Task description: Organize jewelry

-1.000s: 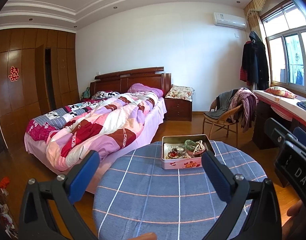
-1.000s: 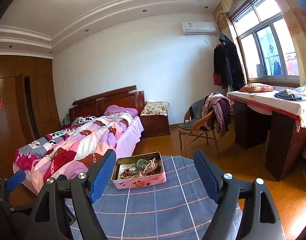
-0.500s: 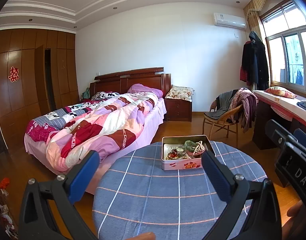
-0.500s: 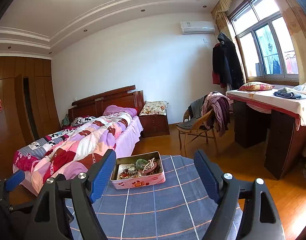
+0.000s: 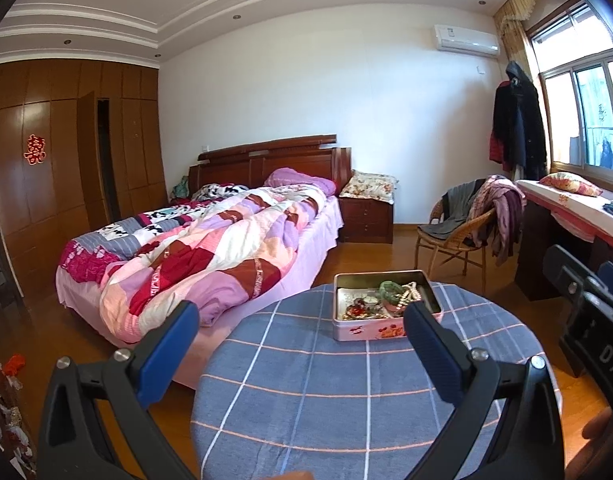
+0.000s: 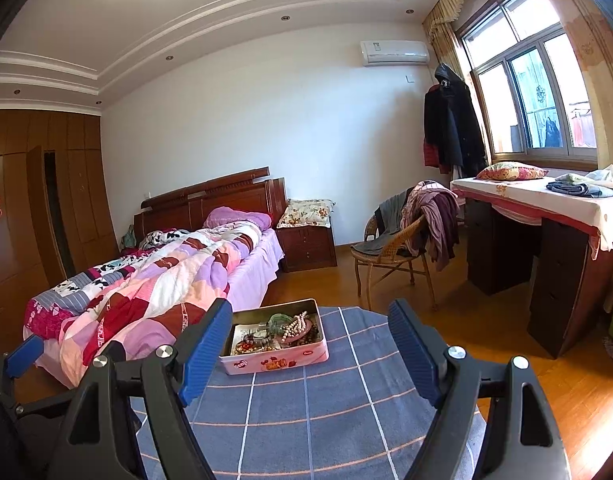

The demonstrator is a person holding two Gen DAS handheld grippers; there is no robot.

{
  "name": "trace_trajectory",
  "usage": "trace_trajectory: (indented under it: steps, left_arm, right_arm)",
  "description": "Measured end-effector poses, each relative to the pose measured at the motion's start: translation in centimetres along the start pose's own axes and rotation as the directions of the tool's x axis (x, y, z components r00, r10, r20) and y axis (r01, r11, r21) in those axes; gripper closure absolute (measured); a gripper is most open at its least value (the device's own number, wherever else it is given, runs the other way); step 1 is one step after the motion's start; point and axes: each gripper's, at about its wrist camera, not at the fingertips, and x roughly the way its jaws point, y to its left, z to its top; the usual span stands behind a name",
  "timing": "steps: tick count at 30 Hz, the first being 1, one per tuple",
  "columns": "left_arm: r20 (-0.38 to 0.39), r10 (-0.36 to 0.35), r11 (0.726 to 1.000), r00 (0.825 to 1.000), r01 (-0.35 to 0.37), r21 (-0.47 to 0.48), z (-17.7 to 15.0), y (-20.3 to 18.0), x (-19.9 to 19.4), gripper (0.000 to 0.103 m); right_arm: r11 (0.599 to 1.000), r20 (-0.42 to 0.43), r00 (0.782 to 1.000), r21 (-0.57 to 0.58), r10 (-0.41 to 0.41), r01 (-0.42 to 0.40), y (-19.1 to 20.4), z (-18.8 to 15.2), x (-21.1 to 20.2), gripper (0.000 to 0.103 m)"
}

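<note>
Blue-checked cloth covered the round worktop [image 5: 306, 392] in the left wrist view. Pink tin [image 5: 384, 304], lid off, sat at the far side of the worktop, jewelry [image 5: 380, 300] heaped inside: pearl strand, green bangle, red beads. Left gripper [image 5: 298, 344] hung over the near part of the cloth, jaws spread wide, nothing between them; tin well ahead of the fingertips, apart from both. Right finger pad [image 5: 430, 356] overlapped the tin's near right corner in the picture only. Bed [image 5: 210, 248] with patchwork quilt stood left of the worktop; wicker chair [image 5: 454, 240] draped in clothes beyond it.

Right wrist view: right gripper [image 6: 310, 344] likewise released, jaws wide, empty. Same tin [image 6: 274, 336] lay ahead and slightly left of centre between the fingers, untouched. Part of the left gripper [image 6: 24, 350] showed at the left edge. Desk [image 6: 546, 240] under the window at right carried a pillow and folded clothes.
</note>
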Motion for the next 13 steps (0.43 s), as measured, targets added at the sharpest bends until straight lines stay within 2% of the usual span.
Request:
trace_trajectory:
  steps: [2, 7, 13]
  left_arm:
    - [-0.017, 0.001, 1.000, 1.000, -0.001, -0.001, -0.2, 0.0, 0.4, 0.000]
    - [-0.035, -0.066, 0.997, 0.997, 0.064, -0.045, -0.5, 0.6, 0.7, 0.000]
    - [-0.061, -0.054, 0.998, 0.997, 0.051, -0.043, -0.6, 0.7, 1.4, 0.000]
  right_arm:
    - [1.000, -0.002, 1.000, -0.003, -0.004, 0.004, 0.1, -0.1, 0.1, 0.023]
    - [1.000, -0.004, 1.000, -0.016, -0.010, 0.010, 0.5, -0.4, 0.4, 0.023]
    - [0.999, -0.042, 0.998, -0.022, -0.042, 0.042, 0.2, -1.1, 1.7, 0.023]
